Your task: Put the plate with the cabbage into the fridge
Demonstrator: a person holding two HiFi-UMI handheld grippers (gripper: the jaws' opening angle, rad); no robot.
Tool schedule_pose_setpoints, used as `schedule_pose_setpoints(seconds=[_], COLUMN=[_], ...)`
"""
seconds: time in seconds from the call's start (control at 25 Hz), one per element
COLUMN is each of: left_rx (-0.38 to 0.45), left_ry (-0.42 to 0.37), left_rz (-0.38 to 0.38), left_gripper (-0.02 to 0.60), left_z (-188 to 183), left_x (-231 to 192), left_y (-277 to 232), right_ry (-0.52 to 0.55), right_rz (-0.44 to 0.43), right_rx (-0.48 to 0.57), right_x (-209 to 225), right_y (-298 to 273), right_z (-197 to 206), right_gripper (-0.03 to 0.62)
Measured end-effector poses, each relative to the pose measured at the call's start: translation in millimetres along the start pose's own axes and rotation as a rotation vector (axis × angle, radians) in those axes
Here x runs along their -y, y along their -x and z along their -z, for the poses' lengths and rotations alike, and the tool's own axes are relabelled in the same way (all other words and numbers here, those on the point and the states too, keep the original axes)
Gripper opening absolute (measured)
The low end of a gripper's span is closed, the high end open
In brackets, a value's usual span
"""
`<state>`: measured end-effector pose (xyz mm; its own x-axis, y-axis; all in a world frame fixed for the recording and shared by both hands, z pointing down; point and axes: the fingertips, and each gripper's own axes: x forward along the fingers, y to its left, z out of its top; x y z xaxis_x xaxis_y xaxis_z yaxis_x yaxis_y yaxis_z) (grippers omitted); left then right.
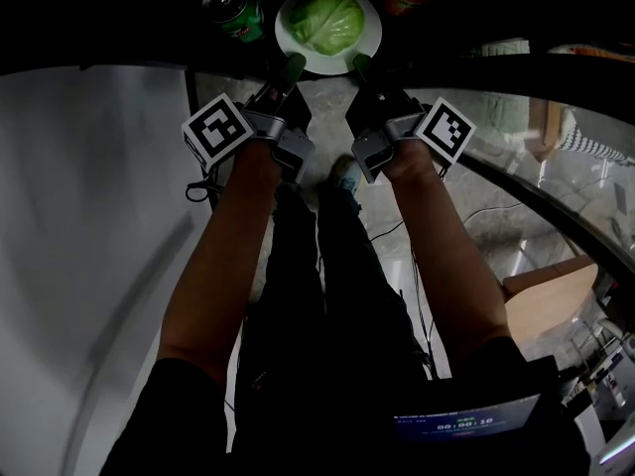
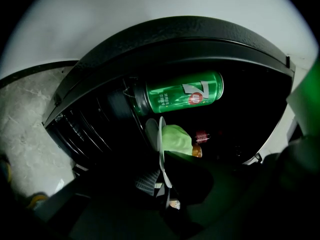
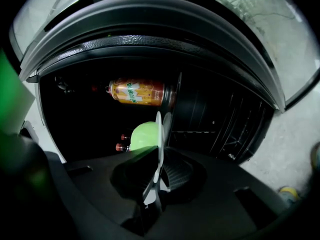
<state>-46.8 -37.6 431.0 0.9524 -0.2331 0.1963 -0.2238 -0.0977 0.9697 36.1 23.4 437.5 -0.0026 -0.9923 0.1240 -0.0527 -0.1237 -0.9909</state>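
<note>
Seen from the head view, a white plate (image 1: 365, 38) carrying a pale green cabbage (image 1: 328, 18) sits at top centre of the frame. It lies straight ahead of both grippers, against the dark opening of the fridge (image 1: 119, 23).

The left gripper (image 1: 291, 65) meets the plate's lower left rim and the right gripper (image 1: 362, 64) its lower right rim. Neither is nearer than the other. The plate is round, so no long axis governs the move, and the way on is upward in the frame, deeper into the dark.

A green can (image 1: 233, 10) stands just to the upper left of the plate.

In the left gripper view, the plate (image 2: 161, 134) shows edge-on at centre, with the cabbage (image 2: 177, 138) on its right face. The left gripper (image 2: 164, 170) is clamped on the rim, jaws closed to the plate's thickness. The green can (image 2: 182, 96) lies above, and black wire shelving (image 2: 85, 129) is at left.

In the right gripper view, the right gripper (image 3: 152, 180) is likewise clenched on the edge-on plate (image 3: 159, 129), with the cabbage (image 3: 142, 134) to its left. An orange can (image 3: 137, 91) is above it.

Whether the plate rests on a shelf cannot be told.
</note>
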Motion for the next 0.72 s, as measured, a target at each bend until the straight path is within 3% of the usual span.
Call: schedule_pose_setpoints(seconds=[0.4,0.48,0.6,0.72], left_rx=[0.020,0.019,0.040,0.030], left_ry=[0.010,-0.044,-0.148,-0.352], left_rz=[0.023,-0.014,-0.060,-0.124], left_gripper=[0.015,0.015,0.015,0.015], left_z=[-4.4,-7.6,-13.1,-14.5], left_x=[-8.2,-11.3,-8.6,-3.7], left_y=[5.3,11.5,19.5,21.1], right_ry=[0.024,0.088,0.281,0.509], right_rz=[-0.002,0.000,0.018,0.085], right_rx=[0.019,0.013,-0.009,-0.035], right_x=[8.7,4.5,-6.0,-5.8], right_y=[11.6,15.6,17.4,18.6], right_z=[-2.8,-3.0,-1.0,1.8], right_gripper=[0.018,0.018,0.018,0.018])
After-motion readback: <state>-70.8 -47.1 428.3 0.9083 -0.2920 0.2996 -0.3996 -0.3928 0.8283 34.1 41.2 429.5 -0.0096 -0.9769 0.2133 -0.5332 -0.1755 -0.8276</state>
